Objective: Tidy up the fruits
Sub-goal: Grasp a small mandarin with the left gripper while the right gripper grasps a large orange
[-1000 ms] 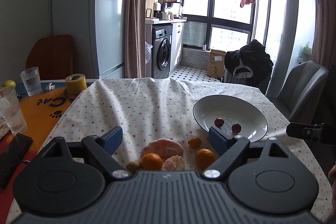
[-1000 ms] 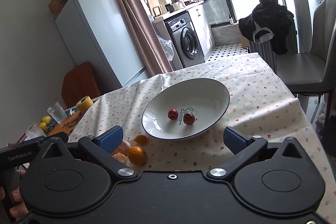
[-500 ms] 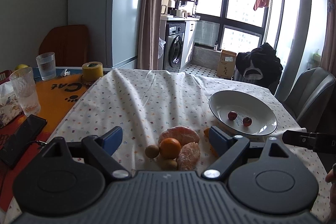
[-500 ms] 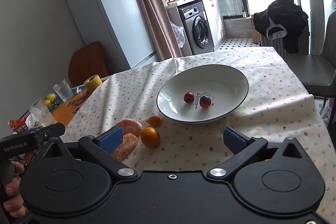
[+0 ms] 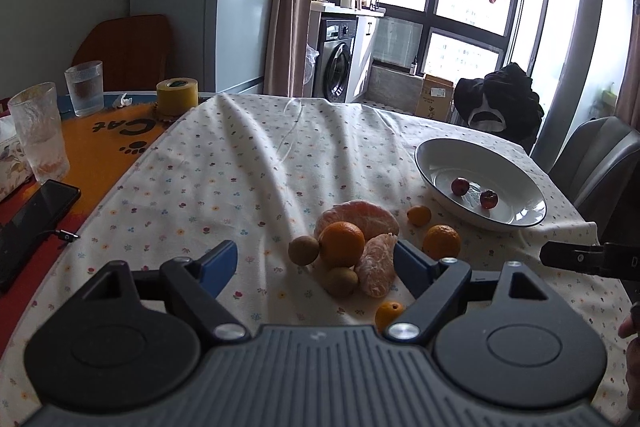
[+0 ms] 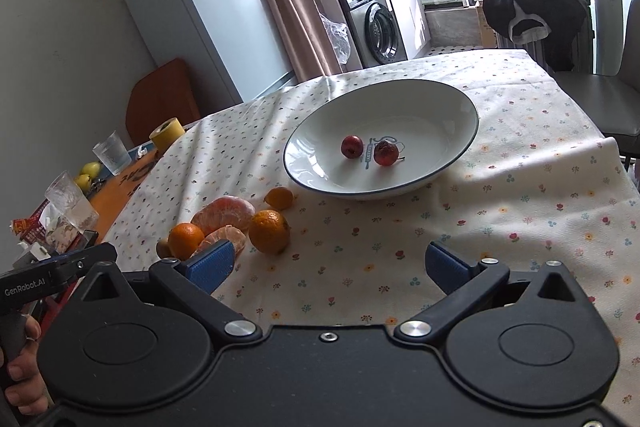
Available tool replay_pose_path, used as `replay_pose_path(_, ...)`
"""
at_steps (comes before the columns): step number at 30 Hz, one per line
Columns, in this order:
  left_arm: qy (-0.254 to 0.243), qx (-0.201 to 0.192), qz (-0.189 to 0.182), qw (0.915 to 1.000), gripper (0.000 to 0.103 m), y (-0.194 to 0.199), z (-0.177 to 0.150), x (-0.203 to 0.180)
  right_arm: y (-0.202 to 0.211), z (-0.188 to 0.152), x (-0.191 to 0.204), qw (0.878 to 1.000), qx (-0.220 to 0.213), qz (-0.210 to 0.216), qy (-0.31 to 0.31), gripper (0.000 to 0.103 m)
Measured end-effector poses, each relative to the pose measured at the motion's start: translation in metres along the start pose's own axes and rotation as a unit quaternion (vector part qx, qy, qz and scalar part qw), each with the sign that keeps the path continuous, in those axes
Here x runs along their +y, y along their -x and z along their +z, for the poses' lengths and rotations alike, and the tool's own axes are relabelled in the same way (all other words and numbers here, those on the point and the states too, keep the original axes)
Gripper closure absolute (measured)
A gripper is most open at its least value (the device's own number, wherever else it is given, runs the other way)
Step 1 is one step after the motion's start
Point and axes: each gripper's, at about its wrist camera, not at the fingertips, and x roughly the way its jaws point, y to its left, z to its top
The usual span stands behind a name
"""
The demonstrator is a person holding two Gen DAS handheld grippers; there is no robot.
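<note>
A white bowl (image 5: 436, 151) (image 6: 452, 99) holds two small red fruits (image 5: 460, 186) (image 6: 352, 146). Left of it on the flowered cloth lies a heap of fruit: peeled mandarins (image 5: 358, 213) (image 6: 222, 207), whole oranges (image 5: 341, 244) (image 6: 269, 231), two brown kiwis (image 5: 304, 250) and small kumquats (image 5: 419, 215) (image 6: 280, 197). My left gripper (image 5: 316, 265) is open just above the heap, with nothing held between its fingers. My right gripper (image 6: 328, 263) is open over bare cloth, right of the heap and in front of the bowl.
Two glasses (image 5: 38, 131), a yellow tape roll (image 5: 177, 95) and a black phone (image 5: 28, 217) sit on the orange mat at the left. A grey chair (image 6: 612, 95) stands at the table's right edge. A fridge and washing machine are behind.
Both grippers have drawn back and swung left, so the fruit heap now shows more fully. Both stay open and nothing was picked up.
</note>
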Motion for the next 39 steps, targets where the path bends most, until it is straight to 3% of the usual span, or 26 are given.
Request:
replay_pose_path(9, 0.006, 0.044, -0.014, 0.9989, 0.036, -0.026, -0.013, -0.006, -0.027, -0.001, 0.006, 0.999, 0.023, 0.019, 0.031, 0.011)
replay_pose_path(22, 0.031, 0.074, -0.029, 0.9964, 0.054, -0.047, -0.027, -0.029, -0.057, -0.001, 0.02, 0.991, 0.061, 0.049, 0.105, 0.027)
replay_pose_path(28, 0.025, 0.082, -0.021, 0.9961, 0.069, -0.056, -0.033, -0.039, -0.063, -0.001, 0.024, 0.989, 0.064, 0.066, 0.12, 0.031)
replay_pose_path(30, 0.033, 0.079, -0.018, 0.9962, 0.081, -0.056, -0.032, -0.036, -0.065, -0.001, 0.025, 0.988, 0.064, 0.067, 0.123, 0.031)
replay_pose_path(39, 0.053, 0.071, -0.015, 0.996, 0.081, -0.054, -0.022, -0.02, -0.082, 0.002, 0.04, 0.984, 0.068, 0.076, 0.144, 0.036)
